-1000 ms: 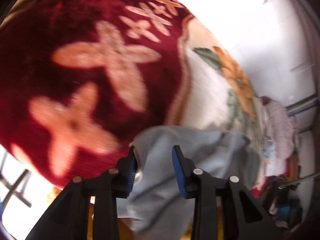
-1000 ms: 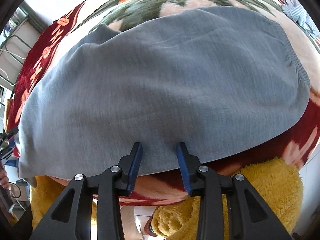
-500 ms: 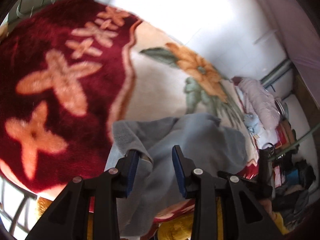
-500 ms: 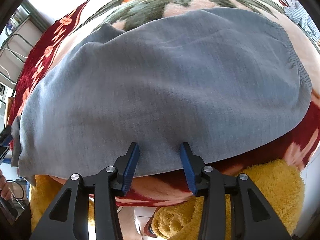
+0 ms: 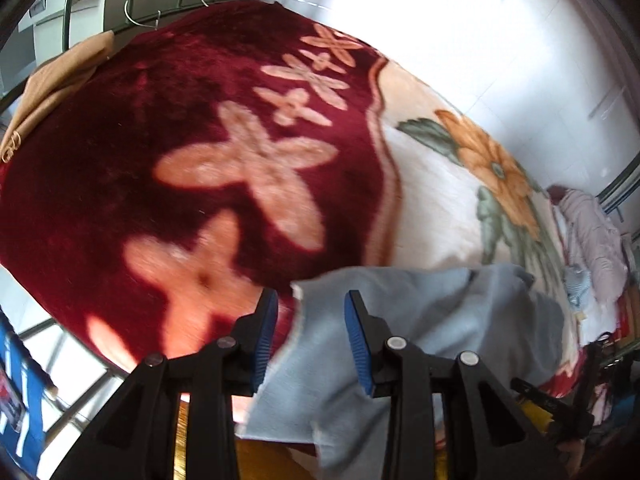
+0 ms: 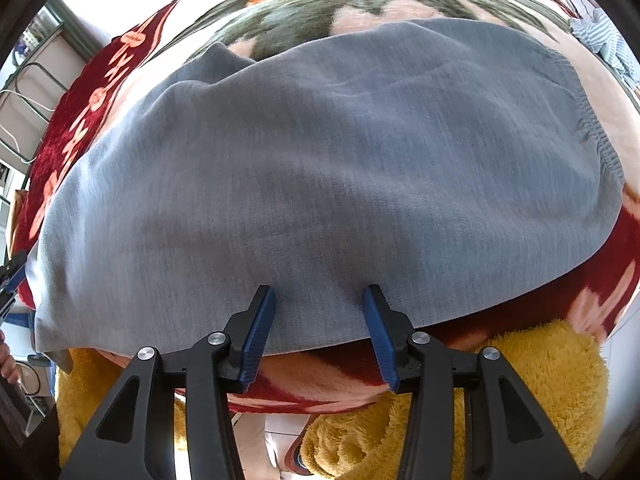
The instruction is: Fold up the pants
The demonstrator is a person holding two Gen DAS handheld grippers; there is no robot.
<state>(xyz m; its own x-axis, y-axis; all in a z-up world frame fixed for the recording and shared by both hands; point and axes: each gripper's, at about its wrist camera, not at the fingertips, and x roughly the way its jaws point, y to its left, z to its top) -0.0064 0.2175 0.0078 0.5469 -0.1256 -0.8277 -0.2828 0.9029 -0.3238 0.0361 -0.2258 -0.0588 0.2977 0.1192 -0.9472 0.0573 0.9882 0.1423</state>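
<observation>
Both the left gripper (image 5: 311, 330) and right gripper (image 6: 319, 328) gape at the pants' (image 6: 320, 168) edge.

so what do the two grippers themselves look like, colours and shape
Both look alike. The left gripper and right gripper each have two black plastic fingers with triangular cut-outs, silver round rivets at the joints, and ribbed blue pads on the inner faces, tapering to points. No cables or markings show. A bit of yellow sits behind the left one's frame.
</observation>
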